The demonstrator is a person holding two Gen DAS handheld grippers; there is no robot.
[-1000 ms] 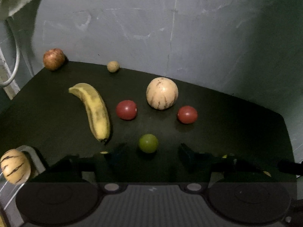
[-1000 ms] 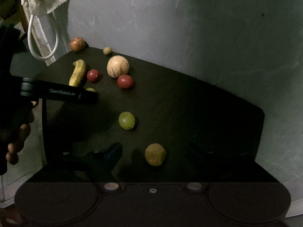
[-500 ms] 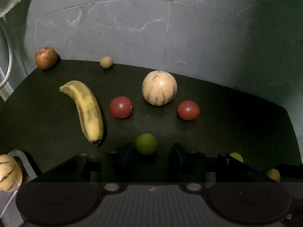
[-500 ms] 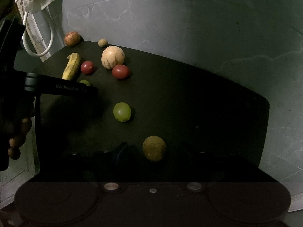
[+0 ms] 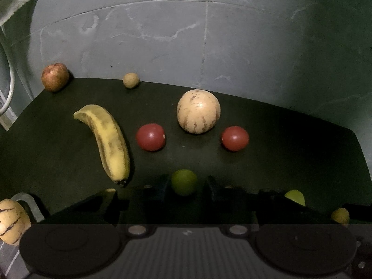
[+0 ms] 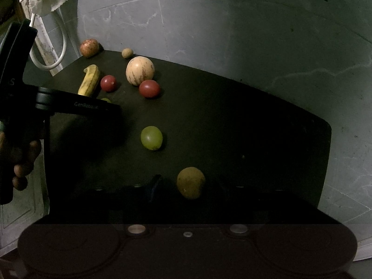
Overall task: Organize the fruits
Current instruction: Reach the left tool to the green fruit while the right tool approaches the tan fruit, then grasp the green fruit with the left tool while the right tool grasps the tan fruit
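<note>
In the left wrist view a small green round fruit (image 5: 184, 182) lies on the black table (image 5: 290, 144) between the fingers of my left gripper (image 5: 186, 186). Its jaws are closing, and a thin gap still shows on the right side. In the right wrist view a brownish-yellow round fruit (image 6: 191, 182) sits between the fingers of my right gripper (image 6: 189, 187). These jaws are also closing, with the left finger (image 6: 155, 186) still apart from the fruit and the right finger lost in the dark.
Beyond the left gripper lie a banana (image 5: 109, 144), two red tomatoes (image 5: 150, 137) (image 5: 234, 138), a pale striped melon (image 5: 198, 111), an apple (image 5: 55, 77) and a small tan fruit (image 5: 131, 80). A green grape (image 6: 151, 137) lies mid-table. A second striped melon (image 5: 11, 223) sits off the near left corner.
Both grippers' fingers have drawn inward around their fruits, the green one on the left and the brownish-yellow one on the right. The fruits have not moved.
</note>
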